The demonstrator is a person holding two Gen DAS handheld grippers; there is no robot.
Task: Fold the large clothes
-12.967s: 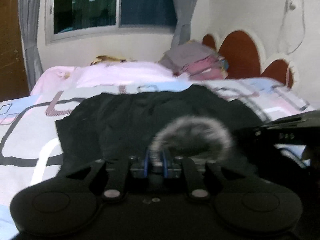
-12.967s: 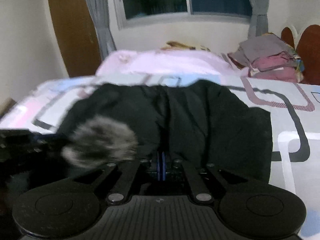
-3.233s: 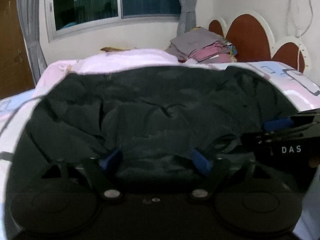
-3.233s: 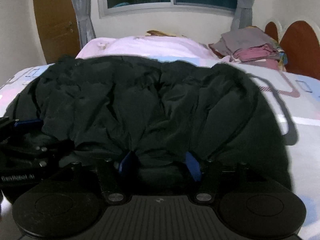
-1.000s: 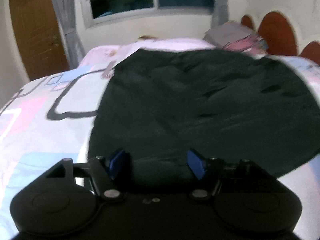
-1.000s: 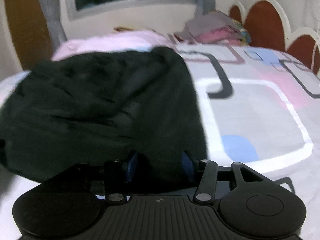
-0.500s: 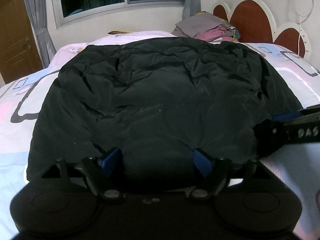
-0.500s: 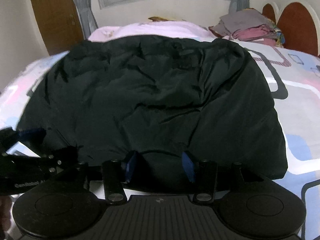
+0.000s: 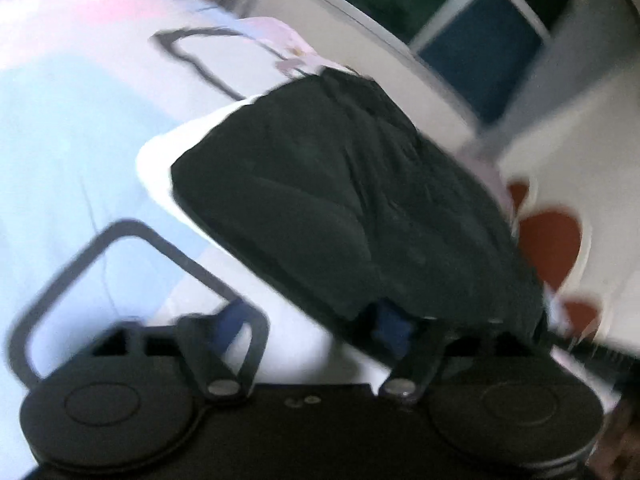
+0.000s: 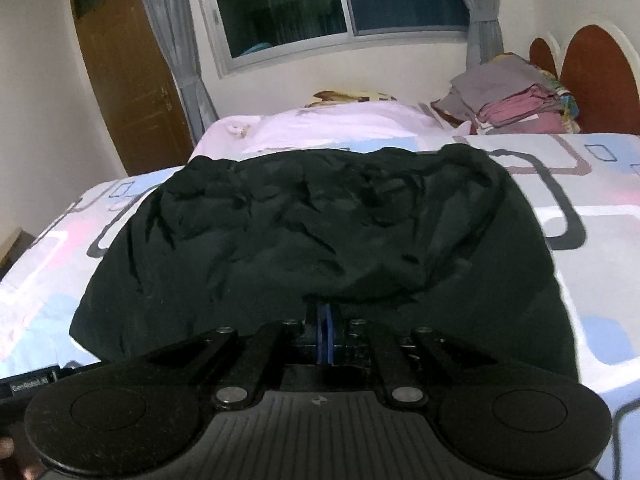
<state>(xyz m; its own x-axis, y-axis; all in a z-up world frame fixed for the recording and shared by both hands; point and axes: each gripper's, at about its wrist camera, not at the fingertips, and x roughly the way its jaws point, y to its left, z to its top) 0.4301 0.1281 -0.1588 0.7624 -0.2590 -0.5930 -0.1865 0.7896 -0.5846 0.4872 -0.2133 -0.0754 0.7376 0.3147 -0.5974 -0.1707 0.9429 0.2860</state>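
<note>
The black garment (image 10: 320,236) is spread flat on the patterned bed (image 10: 592,208). Its near hem is pinched by the closed fingers of the right gripper (image 10: 324,320). The fingers of the left gripper (image 9: 316,320) are held apart, tilted, at the garment's corner.

So the big crumpled black fabric garment (image 10: 320,232) is spread across the patterned pink, blue and grey bedspread (image 10: 600,216). The black right gripper (image 10: 324,320) at 6 o'clock has its blue-padded fingers pinched together on the near hem (fabric bunches up right there). Stack of folded grey and pink clothes (image 10: 516,96) at 2 o'clock, brown wooden door (image 10: 128,80) at 10.
</note>
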